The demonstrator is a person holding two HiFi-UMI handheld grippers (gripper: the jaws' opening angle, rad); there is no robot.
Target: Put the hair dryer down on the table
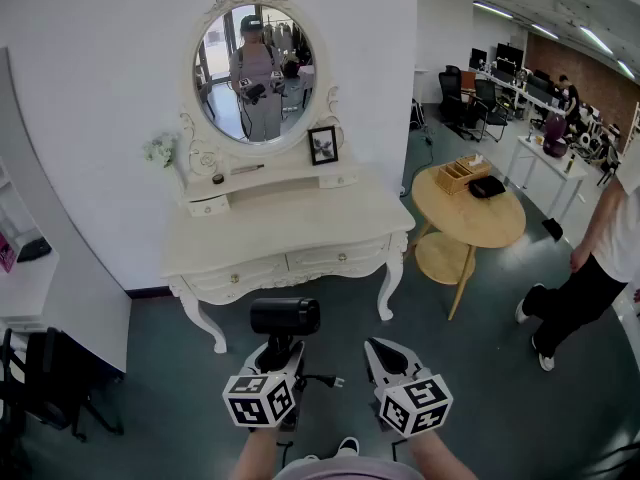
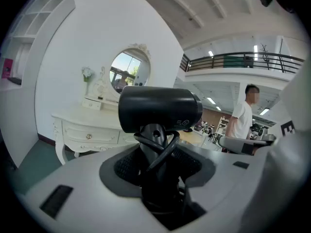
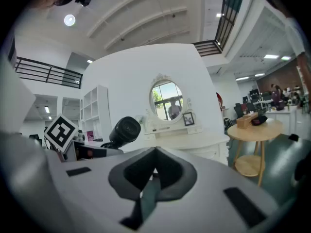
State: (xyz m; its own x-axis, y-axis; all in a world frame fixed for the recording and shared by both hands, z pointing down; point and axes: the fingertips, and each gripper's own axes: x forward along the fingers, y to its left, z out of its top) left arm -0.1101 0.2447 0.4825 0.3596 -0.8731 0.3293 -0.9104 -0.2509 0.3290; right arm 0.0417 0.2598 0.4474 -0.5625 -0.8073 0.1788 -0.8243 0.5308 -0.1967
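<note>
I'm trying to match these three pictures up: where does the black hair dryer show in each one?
Head view: hair dryer low, just left of centre, in front of the dressing table.
Left gripper view: hair dryer centre, large, barrel sideways.
Right gripper view: hair dryer left of centre, small.
Shared landmark: the oval mirror.

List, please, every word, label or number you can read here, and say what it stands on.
No text can be read outright.
Hair dryer: small pale marks on the barrel, too small to read.
Left marker cube and right marker cube: black-and-white squares only, no letters.
Picture frame: too small to tell.
</note>
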